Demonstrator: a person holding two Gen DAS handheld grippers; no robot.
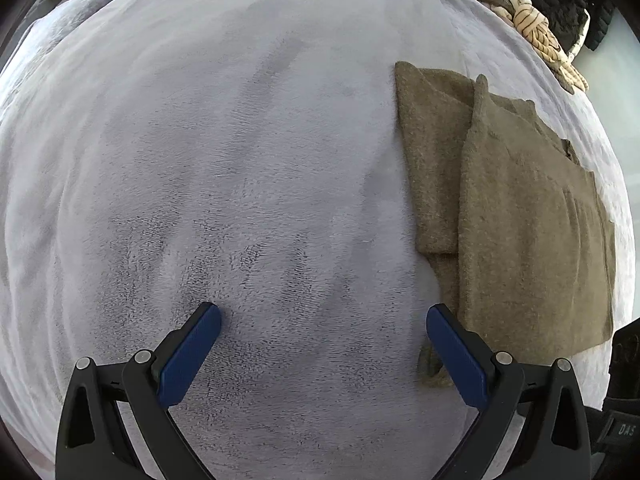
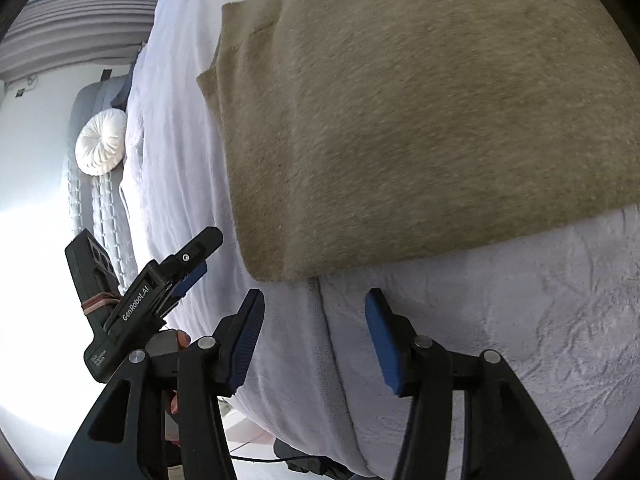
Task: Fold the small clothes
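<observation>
Fold laid; both tongs, left gripper (image 1: 323, 322) and right gripper (image 2: 314, 312), open and empty. You next regrip the sweater (image 1: 520, 220) at 3 o'clock.

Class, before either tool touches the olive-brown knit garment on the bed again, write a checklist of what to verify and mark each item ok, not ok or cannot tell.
1. Left tool empty, jaws apart over the bare grey fleece blanket: ok.
2. Right tool empty, jaws apart, nothing between the pads: ok.
3. Olive-brown knit garment lies flat on the blanket, one panel folded over: ok.
4. Fold finished and edges even: not ok; a strip sticks out past the folded panel at the near corner.
5. Garment's near edge free of both tools: ok.
6. Garment's far side clear of the pile of clothes beyond it: ok.
</observation>
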